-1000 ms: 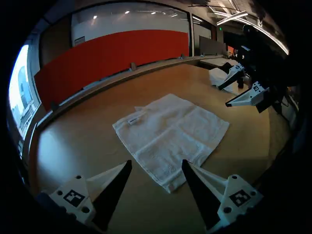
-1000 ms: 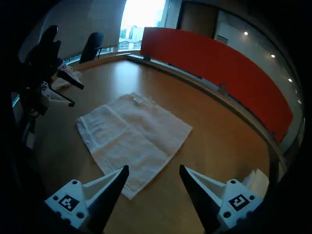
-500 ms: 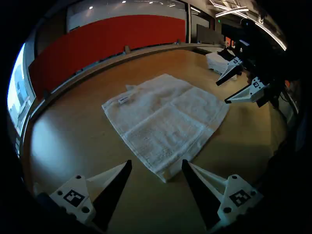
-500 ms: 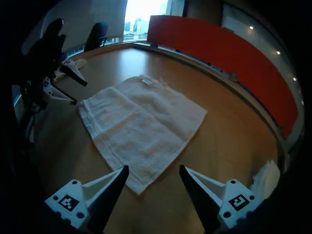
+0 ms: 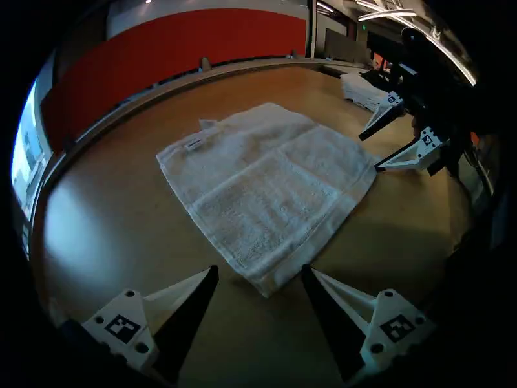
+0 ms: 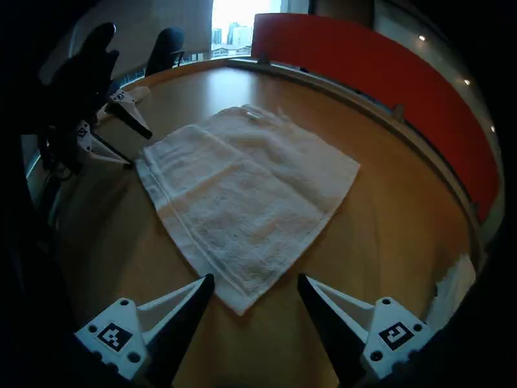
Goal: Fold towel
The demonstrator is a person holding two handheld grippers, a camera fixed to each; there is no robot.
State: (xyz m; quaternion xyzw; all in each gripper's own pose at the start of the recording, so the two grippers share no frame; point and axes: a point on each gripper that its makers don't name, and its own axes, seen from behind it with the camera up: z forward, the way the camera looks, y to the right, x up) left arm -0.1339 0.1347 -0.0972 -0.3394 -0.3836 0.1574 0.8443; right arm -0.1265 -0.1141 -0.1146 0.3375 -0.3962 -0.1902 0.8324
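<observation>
White terry towel [image 5: 271, 187] lies flat mid-way across the light-brown wooden table [image 5: 103, 213], a small sewn tag [image 5: 192, 145] at its far edge. It looks already doubled once, going by the seam-like lines across it. Left gripper [image 5: 258, 271] is released, jaws spread wide, with the towel's near corner between the fingers. Right gripper [image 6: 255, 278] is likewise released and empty, at the next corner along the same edge.

Risks, as I judge them:
- A pinch may catch just the top layer, so the layers split on the lift.
- A finger may land on bare wood beside the corner and miss the cloth, since the corners are narrow targets.
- If one side grips and the other slips off the thick hem, the edge will rise unevenly and the fold will come out skewed.
- The smooth tabletop may let the whole towel slide instead of folding over.

Hard to make out:
- Fingertip height over the cloth can't be read, so touching or hovering is unclear, probably just above.
- The layer count is uncertain.
- The person holding the grippers is a dark silhouette at the side of each view.
- A pile of white cloth [image 5: 362, 90] at the far table end is partly cut off; it may be more towels.
- The room behind, with its red wall panel [image 5: 181, 58], is dim.
</observation>
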